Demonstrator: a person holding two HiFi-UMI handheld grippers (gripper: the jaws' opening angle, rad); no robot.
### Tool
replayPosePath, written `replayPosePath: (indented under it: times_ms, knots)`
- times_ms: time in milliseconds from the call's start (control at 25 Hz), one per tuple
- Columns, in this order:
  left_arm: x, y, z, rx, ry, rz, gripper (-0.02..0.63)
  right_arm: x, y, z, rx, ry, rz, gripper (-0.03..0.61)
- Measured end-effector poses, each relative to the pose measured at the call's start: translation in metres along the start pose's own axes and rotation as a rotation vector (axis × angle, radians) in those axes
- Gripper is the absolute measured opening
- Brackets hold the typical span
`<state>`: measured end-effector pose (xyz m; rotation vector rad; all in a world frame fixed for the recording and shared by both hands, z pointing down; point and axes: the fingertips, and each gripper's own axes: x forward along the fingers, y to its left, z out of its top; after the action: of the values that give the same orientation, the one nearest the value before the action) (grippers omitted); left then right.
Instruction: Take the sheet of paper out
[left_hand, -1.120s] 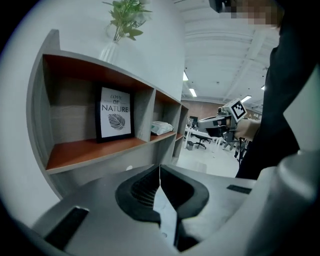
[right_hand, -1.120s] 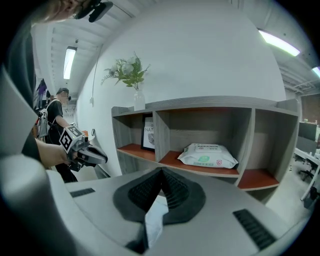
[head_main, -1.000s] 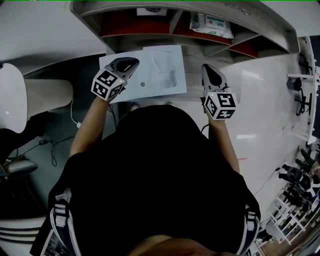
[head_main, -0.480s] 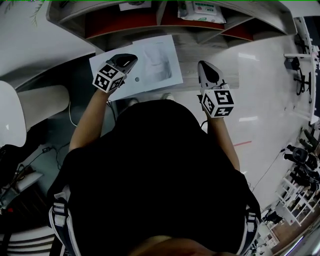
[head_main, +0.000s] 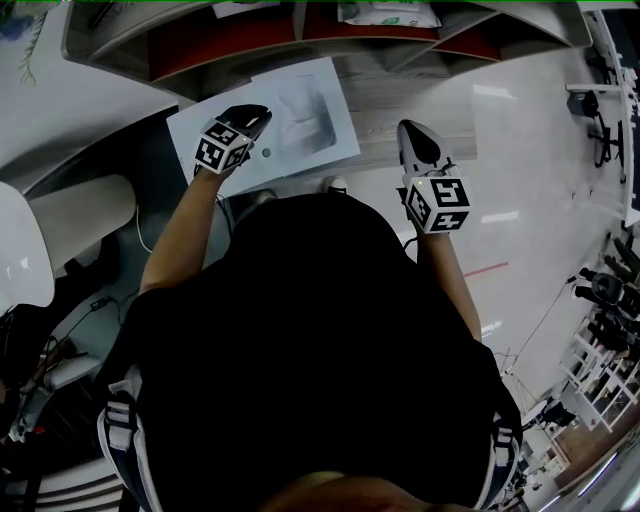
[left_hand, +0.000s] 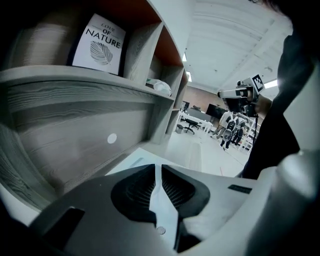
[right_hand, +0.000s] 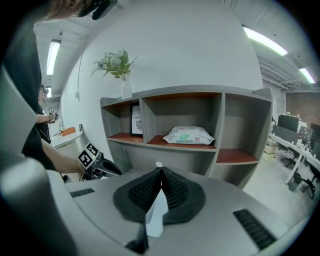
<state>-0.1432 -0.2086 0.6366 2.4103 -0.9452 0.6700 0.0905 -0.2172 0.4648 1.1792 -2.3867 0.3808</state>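
Note:
A white sheet of paper (head_main: 300, 125) with a faint grey print lies out in front of the grey shelf unit (head_main: 200, 45), tilted. My left gripper (head_main: 252, 112) is shut on the sheet's left edge. In the left gripper view the sheet (left_hand: 142, 154) runs out from the shut jaws toward the shelf's front face. My right gripper (head_main: 412, 135) hangs to the right of the sheet, apart from it. Its jaws are pressed together with nothing between them, and they point at the shelf (right_hand: 190, 150).
The shelf holds a pack of wipes (right_hand: 189, 135) in the middle compartment and a framed print (left_hand: 99, 45) in the left one. A vase with a plant (right_hand: 120, 70) stands on top. A white round seat (head_main: 20, 240) and cables are at my left.
The left gripper has swung slightly left with the sheet, which has turned a little. The shelf has slid toward the top of the head view. The right gripper has barely moved.

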Motion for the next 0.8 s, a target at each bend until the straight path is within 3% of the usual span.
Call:
replayPosePath:
  times_ms: [680,800]
  knots:
    - [0.071,0.019,-0.071,-0.117,0.142,-0.005,0.025,-0.009,-0.018,-0.033,0.0,0.091,-0.031,0.014]
    - [0.08,0.023,-0.081,-0.147,0.158,0.001,0.075,-0.011,-0.019,-0.036,0.0,0.1,-0.031,0.014]
